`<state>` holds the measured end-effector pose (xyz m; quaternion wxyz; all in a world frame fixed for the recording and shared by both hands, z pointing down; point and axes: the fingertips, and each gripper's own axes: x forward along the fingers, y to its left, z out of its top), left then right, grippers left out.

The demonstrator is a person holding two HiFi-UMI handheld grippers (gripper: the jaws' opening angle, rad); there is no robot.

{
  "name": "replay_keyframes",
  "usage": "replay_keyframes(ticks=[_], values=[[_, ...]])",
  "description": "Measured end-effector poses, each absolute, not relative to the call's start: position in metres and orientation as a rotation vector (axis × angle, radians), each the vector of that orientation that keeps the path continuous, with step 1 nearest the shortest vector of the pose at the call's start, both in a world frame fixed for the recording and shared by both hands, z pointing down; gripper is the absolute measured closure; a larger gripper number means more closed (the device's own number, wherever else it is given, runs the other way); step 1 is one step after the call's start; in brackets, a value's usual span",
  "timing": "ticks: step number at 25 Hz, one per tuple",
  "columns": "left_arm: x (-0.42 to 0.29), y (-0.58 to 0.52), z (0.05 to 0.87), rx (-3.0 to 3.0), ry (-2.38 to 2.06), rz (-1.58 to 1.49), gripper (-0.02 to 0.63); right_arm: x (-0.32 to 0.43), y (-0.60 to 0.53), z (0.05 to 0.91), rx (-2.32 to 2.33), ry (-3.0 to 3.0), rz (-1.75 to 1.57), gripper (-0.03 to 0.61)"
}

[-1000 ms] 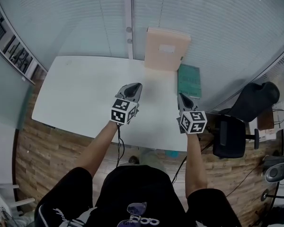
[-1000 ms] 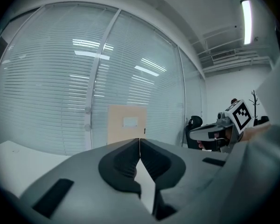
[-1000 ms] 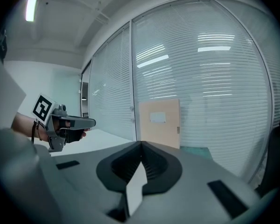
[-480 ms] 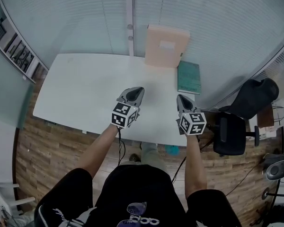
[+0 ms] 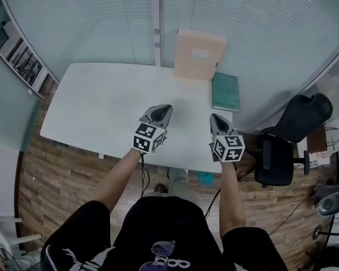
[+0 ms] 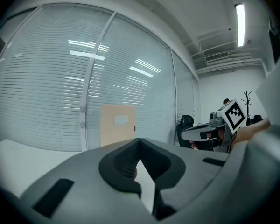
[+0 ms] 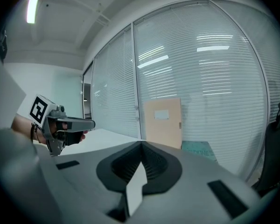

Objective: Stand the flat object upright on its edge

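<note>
The left gripper (image 5: 164, 109) and right gripper (image 5: 213, 118) hover side by side over the near part of the white bench (image 5: 101, 106), well apart from each other. Each gripper view shows the fingers pressed together with nothing between them, so both are closed and empty.

Further out, by the bench's far right edge, a green book (image 5: 225, 92) lies flat on its cover. Just beside it, a tan board (image 5: 199, 55) stands on its bottom edge and leans back against the blinds (image 5: 90, 21). I cannot tell whether book and board touch.

My reading is that no grasp is in hand at this moment. If the tan board is the flat object, the job looks finished. If the green book is meant, that step has not begun. The next move would then call for opening one gripper's fingers, reaching across to the book, and pinching or levering a free edge. The other gripper could steady the book as it tips up, perhaps with the blinds as a backstop.

No box, tray or other container is on the bench, so nothing is held in one
</note>
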<state>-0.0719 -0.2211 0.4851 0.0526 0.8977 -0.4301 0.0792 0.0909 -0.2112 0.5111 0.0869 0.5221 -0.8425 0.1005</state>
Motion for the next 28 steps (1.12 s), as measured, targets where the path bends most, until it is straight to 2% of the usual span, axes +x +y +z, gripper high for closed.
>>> replay_keyframes(ticks=[28], values=[[-0.089, -0.221, 0.488, 2.695, -1.341, 0.227, 0.592, 0.081, -0.21, 0.515, 1.552, -2.509, 0.327, 0.557]])
